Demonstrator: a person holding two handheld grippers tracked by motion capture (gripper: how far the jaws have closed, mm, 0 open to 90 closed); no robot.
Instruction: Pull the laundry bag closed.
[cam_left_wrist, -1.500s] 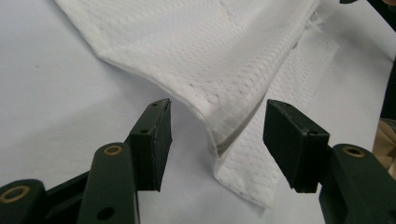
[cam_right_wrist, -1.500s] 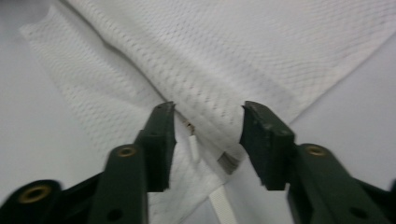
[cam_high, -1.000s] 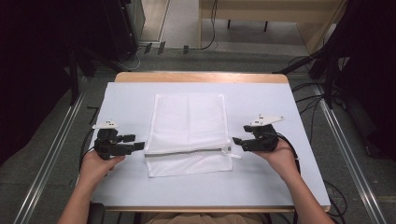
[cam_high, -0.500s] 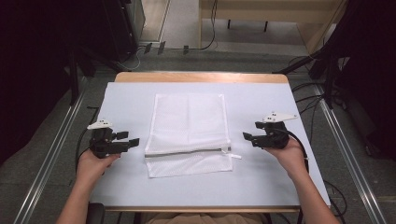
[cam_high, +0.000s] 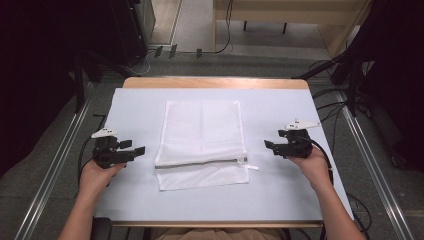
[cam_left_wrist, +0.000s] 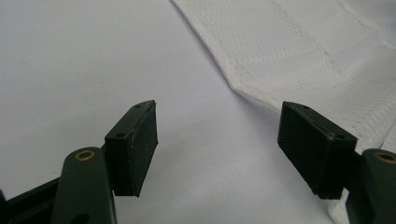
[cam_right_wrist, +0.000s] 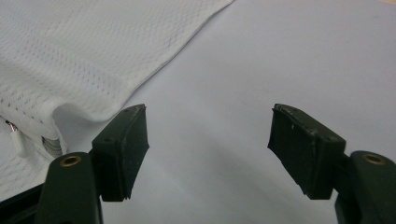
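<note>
At my 9 o'clock my left gripper (cam_high: 135, 150) rests on the pale table cover (cam_high: 280, 200), jaws spread and just been opening, nothing between — the white mesh bag (cam_high: 202, 145) lies just beyond them toward 3. At my 3 o'clock my right gripper (cam_high: 270, 146) sits likewise, jaws parted and widening, empty. Bag centred at 12, folded, zipper (cam_high: 200, 163) along its near fold.

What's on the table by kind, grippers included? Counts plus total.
White mesh bag, folded over at the zip: 1
Black two-jaw grippers, both open, holding nothing: 2 (left gripper, right gripper)
Pale table cover: 1
Total: 4
</note>
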